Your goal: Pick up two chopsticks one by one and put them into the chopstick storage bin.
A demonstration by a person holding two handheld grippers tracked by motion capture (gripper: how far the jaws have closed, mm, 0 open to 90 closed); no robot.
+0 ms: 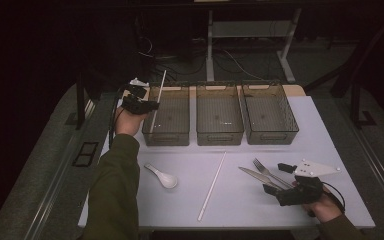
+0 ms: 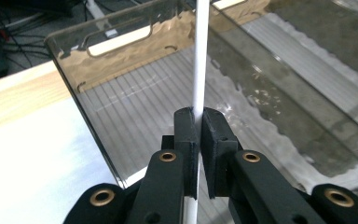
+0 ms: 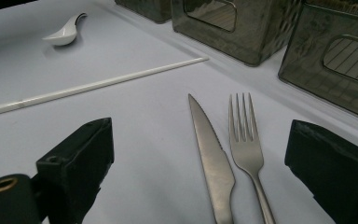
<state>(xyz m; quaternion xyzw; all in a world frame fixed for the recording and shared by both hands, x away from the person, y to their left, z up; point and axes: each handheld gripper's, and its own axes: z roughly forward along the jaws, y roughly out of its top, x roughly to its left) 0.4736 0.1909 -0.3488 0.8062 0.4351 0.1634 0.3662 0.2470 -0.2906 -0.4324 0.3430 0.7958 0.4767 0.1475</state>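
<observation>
Left gripper (image 2: 198,126) clamps chopstick (image 2: 200,60) above left bin's (image 2: 121,60) rim.

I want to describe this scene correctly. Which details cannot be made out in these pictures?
- Held chopstick: in the left gripper view its upper end is cut off by the top edge; its lower part is hidden behind the left gripper.
- Knife and fork: in the right gripper view the bottom edge cuts off their handles.
- Spoon: in the high view, too small to tell its material.

Three bins (image 1: 219,114) in a row behind spoon (image 1: 163,177), chopstick (image 1: 212,186), knife (image 1: 257,176), fork (image 1: 269,172) on table (image 1: 240,202)
</observation>
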